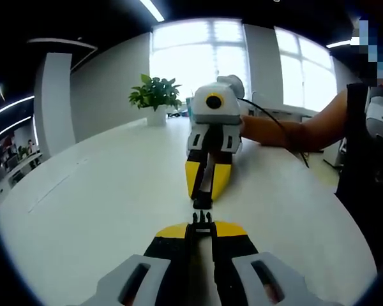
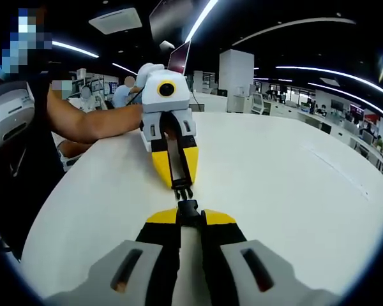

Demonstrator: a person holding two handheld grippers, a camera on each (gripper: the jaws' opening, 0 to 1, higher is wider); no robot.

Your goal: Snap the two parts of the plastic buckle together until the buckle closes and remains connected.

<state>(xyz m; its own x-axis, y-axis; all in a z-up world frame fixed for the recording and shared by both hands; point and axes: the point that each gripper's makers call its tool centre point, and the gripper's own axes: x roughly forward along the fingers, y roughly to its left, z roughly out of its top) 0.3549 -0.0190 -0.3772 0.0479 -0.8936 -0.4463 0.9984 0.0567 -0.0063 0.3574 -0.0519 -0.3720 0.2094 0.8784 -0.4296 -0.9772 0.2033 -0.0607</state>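
Two black plastic buckle halves face each other just above the white round counter, nearly touching but not yet snapped: the pronged black buckle half sits pinched at the tips of the left hand-held gripper, prongs pointing forward, and the black socket buckle half sits pinched at the tips of the right hand-held gripper, which comes in from across the counter. Only a small gap shows between the halves. In the right gripper view the layout is mirrored: socket half clamped in the right hand-held gripper's own yellow-and-black tips, pronged half held by the left hand-held gripper opposite. Both hand-held grippers have jaws pressed close on the buckle pieces, no spread. A person's forearm reaches in behind the opposite gripper. A green potted plant in a white pot stands on the counter's far edge by bright windows.
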